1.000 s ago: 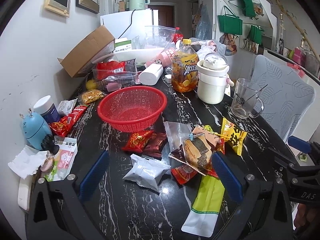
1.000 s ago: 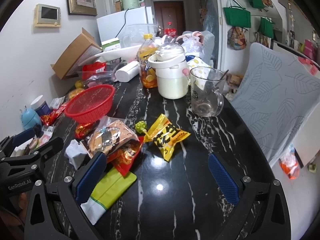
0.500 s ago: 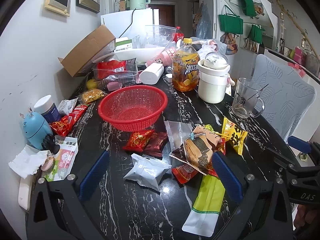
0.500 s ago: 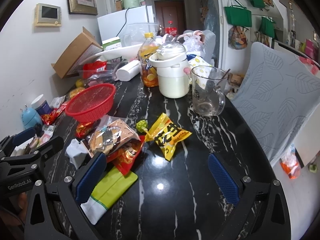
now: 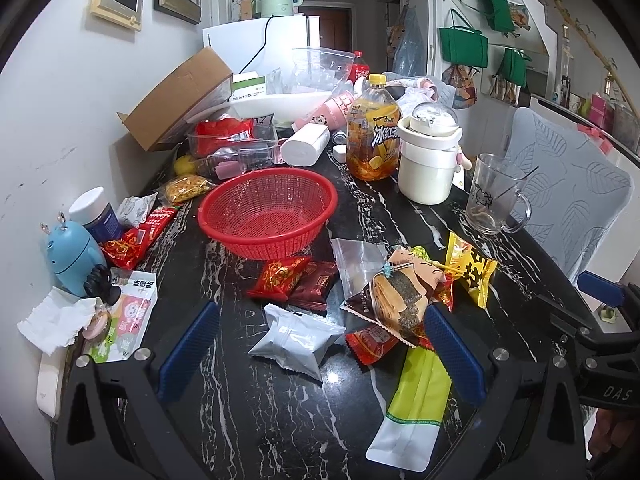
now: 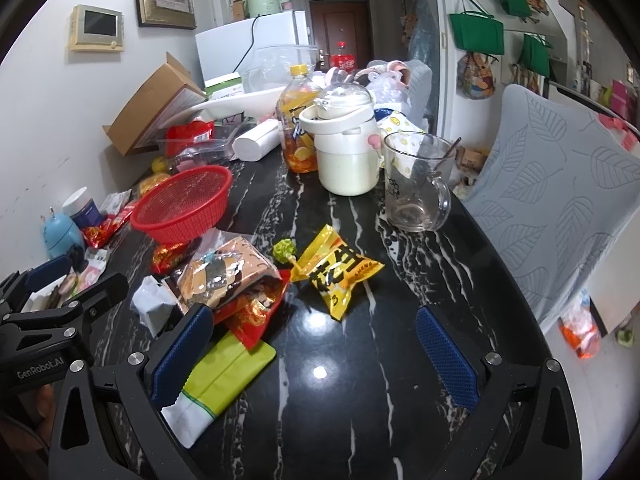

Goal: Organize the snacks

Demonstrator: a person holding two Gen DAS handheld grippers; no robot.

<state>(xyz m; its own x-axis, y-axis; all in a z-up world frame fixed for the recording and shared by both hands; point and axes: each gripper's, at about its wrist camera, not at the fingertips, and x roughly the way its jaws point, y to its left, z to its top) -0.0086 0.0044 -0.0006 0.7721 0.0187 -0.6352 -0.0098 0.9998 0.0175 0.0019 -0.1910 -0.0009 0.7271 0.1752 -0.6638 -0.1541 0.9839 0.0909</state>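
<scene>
An empty red mesh basket (image 5: 268,210) (image 6: 184,208) stands on the black marble table (image 5: 280,420). Snack packets lie in front of it: a silver pack (image 5: 296,340), a red pack (image 5: 280,278), a dark brown pack (image 5: 316,284), a seaweed-snack bag (image 5: 396,300) (image 6: 228,276), a yellow peanut bag (image 5: 472,274) (image 6: 340,276) and a long green-and-white pouch (image 5: 416,396) (image 6: 220,380). My left gripper (image 5: 320,356) is open above the silver pack. My right gripper (image 6: 316,356) is open over bare table, just short of the yellow bag.
A glass mug (image 6: 416,184), a white pot (image 6: 348,152) and a tea bottle (image 5: 372,132) stand behind. A cardboard box (image 5: 176,100), blue figurine (image 5: 72,252), jar (image 5: 94,216) and more packets (image 5: 136,236) line the left wall. A grey chair (image 6: 560,200) is right.
Both grippers have crept slightly forward toward the snacks. Nothing on the table has moved.
</scene>
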